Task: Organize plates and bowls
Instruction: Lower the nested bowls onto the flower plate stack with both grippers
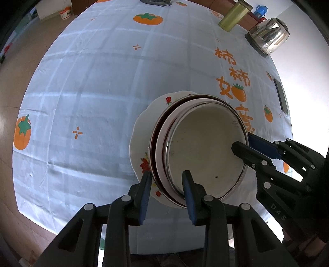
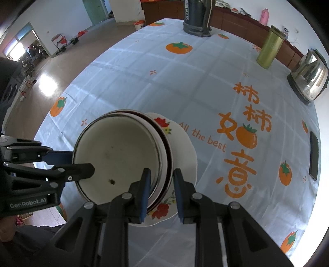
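At the near edge of the counter, both grippers straddle one stack.
Left gripper [image 1: 167, 184]: jaws parted astride the stack's near rim, not visibly pinching.
Right gripper [image 2: 162, 182]: jaws likewise parted over the opposite rim.
Bowl [image 1: 205, 143]: white, topmost, nested in a second bowl [image 1: 159, 143].
Plate [image 2: 185, 147]: flowered, underneath, on the tablecloth [image 1: 102, 82].
Key relation: stack lies between the grippers, equally near both.
Beyond: kettle [image 2: 308, 80], green canister [image 2: 269, 49], phone [image 2: 314, 156].

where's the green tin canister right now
The green canister stands upright at the table's far right edge, between the dark flask and the steel kettle, well beyond the stacked bowls.
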Action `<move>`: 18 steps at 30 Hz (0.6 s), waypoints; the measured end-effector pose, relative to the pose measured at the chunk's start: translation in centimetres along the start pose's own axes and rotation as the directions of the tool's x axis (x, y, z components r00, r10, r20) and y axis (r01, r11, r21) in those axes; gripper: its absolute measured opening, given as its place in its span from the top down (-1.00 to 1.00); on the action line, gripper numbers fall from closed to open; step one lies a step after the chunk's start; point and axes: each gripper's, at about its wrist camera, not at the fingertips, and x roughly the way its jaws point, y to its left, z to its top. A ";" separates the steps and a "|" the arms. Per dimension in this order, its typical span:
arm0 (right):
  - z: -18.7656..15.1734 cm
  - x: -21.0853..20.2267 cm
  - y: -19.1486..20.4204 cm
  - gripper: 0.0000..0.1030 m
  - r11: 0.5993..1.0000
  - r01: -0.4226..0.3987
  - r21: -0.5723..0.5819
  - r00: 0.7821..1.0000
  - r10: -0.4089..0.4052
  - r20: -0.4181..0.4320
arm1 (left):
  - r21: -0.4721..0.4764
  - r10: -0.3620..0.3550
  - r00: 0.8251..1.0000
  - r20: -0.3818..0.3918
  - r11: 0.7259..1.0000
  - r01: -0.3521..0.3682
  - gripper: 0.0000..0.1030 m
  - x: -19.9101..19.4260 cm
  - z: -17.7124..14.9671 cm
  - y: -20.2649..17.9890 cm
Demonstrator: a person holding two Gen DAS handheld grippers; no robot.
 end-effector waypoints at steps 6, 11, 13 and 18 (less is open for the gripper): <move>0.0 0.0 0.0 0.57 1.000 0.000 -0.001 1.000 0.000 -0.001 | 0.001 0.001 1.000 -0.002 1.000 -0.001 0.35 0.1 0.0 0.1; 0.1 0.1 0.0 0.57 1.000 0.000 -0.004 1.000 0.000 -0.004 | -0.003 0.001 1.000 -0.004 1.000 -0.001 0.35 0.2 0.1 0.1; 0.1 0.2 0.0 0.57 1.000 0.001 -0.005 1.000 -0.001 -0.005 | -0.004 0.000 1.000 -0.004 1.000 0.000 0.35 0.3 0.1 0.1; 0.1 0.2 0.0 0.57 1.000 0.001 -0.004 1.000 -0.001 -0.005 | -0.004 0.000 1.000 -0.007 1.000 0.000 0.35 0.4 0.2 0.1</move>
